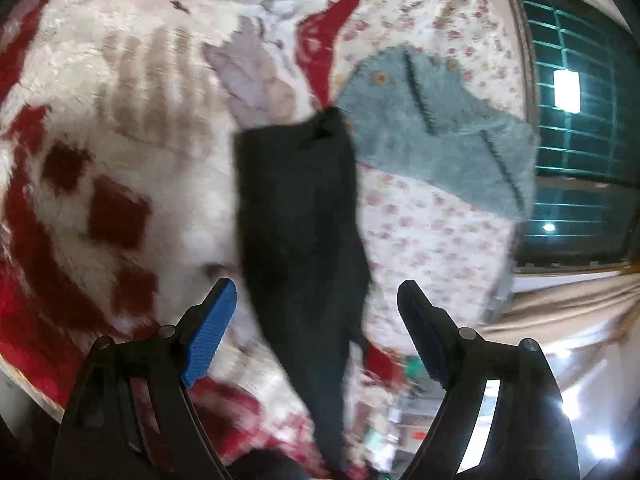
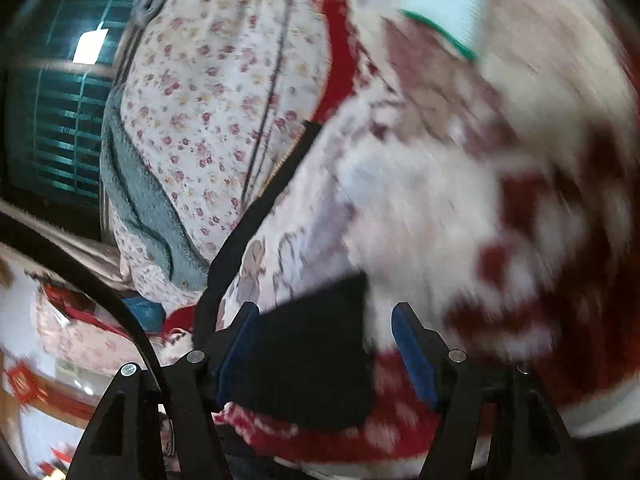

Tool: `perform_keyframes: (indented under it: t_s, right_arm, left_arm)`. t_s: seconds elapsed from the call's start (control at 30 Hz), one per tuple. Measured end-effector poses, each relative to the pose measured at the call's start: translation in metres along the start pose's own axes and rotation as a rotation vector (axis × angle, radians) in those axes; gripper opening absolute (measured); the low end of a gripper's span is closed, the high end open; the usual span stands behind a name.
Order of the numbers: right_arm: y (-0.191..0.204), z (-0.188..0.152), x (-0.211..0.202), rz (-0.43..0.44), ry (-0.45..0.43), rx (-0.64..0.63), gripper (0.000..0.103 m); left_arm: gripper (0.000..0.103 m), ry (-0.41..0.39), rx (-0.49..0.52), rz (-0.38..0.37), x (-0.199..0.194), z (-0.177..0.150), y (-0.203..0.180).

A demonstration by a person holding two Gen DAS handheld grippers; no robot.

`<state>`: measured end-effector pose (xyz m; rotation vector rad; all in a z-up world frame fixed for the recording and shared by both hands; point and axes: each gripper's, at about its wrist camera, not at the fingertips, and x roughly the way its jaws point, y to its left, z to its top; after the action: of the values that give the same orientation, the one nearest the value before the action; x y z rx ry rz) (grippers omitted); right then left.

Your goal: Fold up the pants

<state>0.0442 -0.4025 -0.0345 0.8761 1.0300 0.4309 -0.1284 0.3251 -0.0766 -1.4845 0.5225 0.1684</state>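
Note:
The dark pants [image 1: 298, 216] lie as a long narrow strip on a red and white fleece blanket [image 1: 120, 128], running from the middle of the left wrist view down between my fingers. My left gripper [image 1: 316, 324] is open above the strip, touching nothing. In the right wrist view the pants [image 2: 316, 352] show as a dark block between my fingers, with a thin dark strip running up and left. My right gripper [image 2: 326, 344] is open around that block; its left pad [image 2: 236, 352] is close to the cloth. The view is blurred.
A grey-blue fleece garment [image 1: 436, 128] with buttons lies on a floral sheet [image 1: 420, 220] to the right of the pants; it also shows in the right wrist view [image 2: 140, 208]. A barred window [image 1: 580, 100] is beyond the bed's edge.

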Motion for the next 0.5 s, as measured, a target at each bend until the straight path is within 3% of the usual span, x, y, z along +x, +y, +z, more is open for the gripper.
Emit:
perform_keyframes:
  t_s: [0.1,0.2,0.33,0.37,0.47,0.5]
  right_arm:
    - [-0.016,-0.007,-0.008,0.038,-0.006,0.064,0.066]
    - [-0.021,-0.010,-0.007,0.048,0.025,0.057,0.066]
    - [-0.023,-0.016,-0.003,0.049,0.046,0.039,0.066]
    - [-0.024,-0.019,-0.002,0.050,0.045,0.029,0.066]
    - [-0.022,-0.023,0.002,0.067,0.042,0.014,0.067]
    - [-0.019,-0.025,0.004,0.072,0.053,-0.002,0.068]
  left_arm:
    - [0.083,-0.016,0.002,0.046,0.018,0.007,0.003]
    - [0.084,-0.025,0.054,0.039,0.030,0.015,-0.011]
    - [0.080,-0.042,0.073,0.088,0.037,0.017,-0.014]
    - [0.076,-0.041,0.081,0.091,0.038,0.016,-0.014]
    - [0.049,-0.024,0.081,0.107,0.041,0.016,-0.009]
    - [0.035,-0.017,0.074,0.109,0.042,0.016,-0.007]
